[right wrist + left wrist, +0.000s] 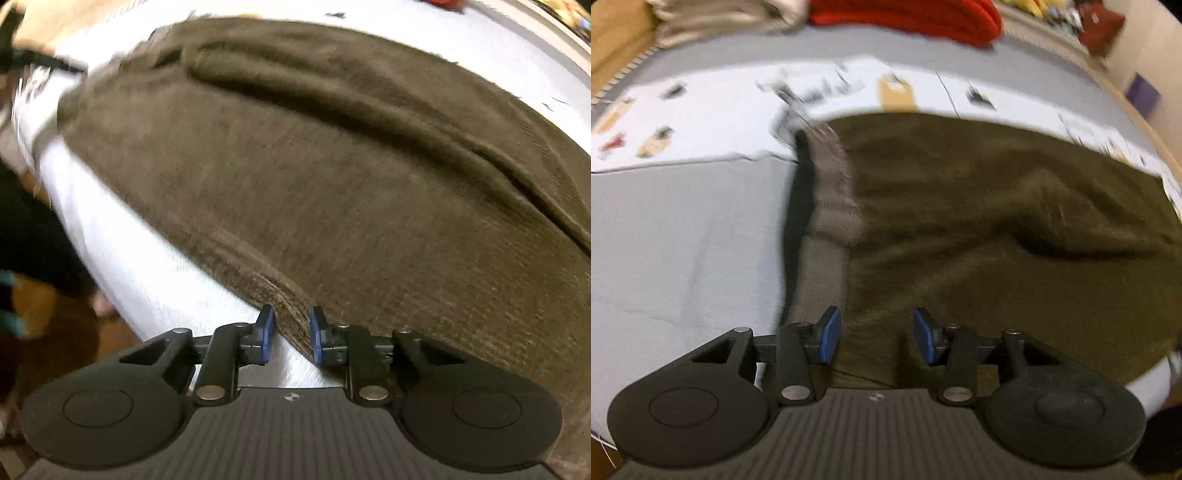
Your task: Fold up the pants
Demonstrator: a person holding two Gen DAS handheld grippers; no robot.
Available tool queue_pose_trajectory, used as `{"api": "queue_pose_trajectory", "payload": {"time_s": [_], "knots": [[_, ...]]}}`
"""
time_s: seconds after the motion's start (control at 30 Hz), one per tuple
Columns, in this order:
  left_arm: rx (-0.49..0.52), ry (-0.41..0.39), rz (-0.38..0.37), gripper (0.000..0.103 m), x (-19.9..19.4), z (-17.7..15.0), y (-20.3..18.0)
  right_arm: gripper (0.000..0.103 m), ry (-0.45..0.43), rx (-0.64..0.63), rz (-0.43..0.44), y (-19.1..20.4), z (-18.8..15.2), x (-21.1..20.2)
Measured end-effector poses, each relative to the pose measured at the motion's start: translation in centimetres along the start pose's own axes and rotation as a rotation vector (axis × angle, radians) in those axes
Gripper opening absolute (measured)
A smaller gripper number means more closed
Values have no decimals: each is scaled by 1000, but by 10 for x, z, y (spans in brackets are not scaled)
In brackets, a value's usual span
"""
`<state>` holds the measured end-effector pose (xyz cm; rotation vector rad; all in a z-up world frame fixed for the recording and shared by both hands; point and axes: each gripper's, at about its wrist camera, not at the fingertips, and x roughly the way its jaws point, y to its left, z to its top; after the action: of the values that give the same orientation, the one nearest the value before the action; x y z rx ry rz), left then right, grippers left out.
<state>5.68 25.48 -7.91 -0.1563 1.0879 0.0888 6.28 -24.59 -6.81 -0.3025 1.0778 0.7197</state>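
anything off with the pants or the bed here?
Nothing damaged or spilled. The olive pants aren't flat: a long raised ridge runs across the fabric, so a fold now would trap it. The right claw has the pants' edge between its pads; the left claw is open over the cloth. Both views are motion-blurred.

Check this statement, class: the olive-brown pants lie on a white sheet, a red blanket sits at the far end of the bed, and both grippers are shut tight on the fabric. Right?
Not quite. The left gripper is open, its jaws wide apart above the pants, as the left wrist view shows. The right gripper does have the hem between its pads. The red blanket and the white sheet are as stated.
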Motion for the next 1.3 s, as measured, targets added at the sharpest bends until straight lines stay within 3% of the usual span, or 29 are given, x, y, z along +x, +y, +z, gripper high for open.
{"api": "queue_pose_trajectory", "payload": {"time_s": [0.07,0.1,0.13,0.2,0.27,0.4,0.5,0.57,0.63,0.7,0.83,0.93,1.0,1.03,1.07,1.1,1.13,1.2,1.3], "knots": [[19,134,7,49,22,-5,-4,26,-60,69,-19,-11,3,-9],[42,170,27,50,29,-8,-8,27,-60,92,-48,-15,3,-9],[61,159,34,51,28,-6,-11,28,-33,112,-87,-19,3,-4],[28,128,29,52,24,0,-11,28,50,121,-139,-24,2,9],[-1,87,8,52,17,5,-9,28,48,86,-171,-21,4,11],[-3,-53,-2,70,-4,12,-15,28,-117,129,-216,-24,17,-14],[2,-173,13,74,-15,20,-21,37,-270,191,-289,-30,27,-38],[-10,-262,65,74,-22,26,-26,47,-347,224,-329,-33,32,-50],[4,-336,92,75,-25,32,-34,48,-401,261,-359,-36,37,-56],[-9,-365,107,75,-28,38,-38,48,-424,292,-381,-38,41,-57],[-55,-336,77,75,-23,50,-38,48,-456,313,-422,-36,50,-54],[-57,-334,39,69,-23,55,-37,47,-486,319,-432,-34,56,-52],[-56,-326,17,45,-21,58,-37,47,-498,320,-431,-35,61,-51],[-55,-320,4,38,-19,58,-37,45,-504,322,-427,-34,62,-53],[-50,-313,-6,27,-18,59,-39,41,-511,324,-422,-33,64,-53],[-41,-307,-12,20,-16,60,-40,32,-517,324,-413,-33,66,-53],[-26,-300,-14,18,-13,61,-43,23,-525,324,-405,-32,69,-53],[-3,-291,-11,18,-9,63,-48,15,-538,326,-392,-31,73,-53],[0,-280,-13,18,-2,67,-51,13,-558,332,-371,-30,80,-54]]}}
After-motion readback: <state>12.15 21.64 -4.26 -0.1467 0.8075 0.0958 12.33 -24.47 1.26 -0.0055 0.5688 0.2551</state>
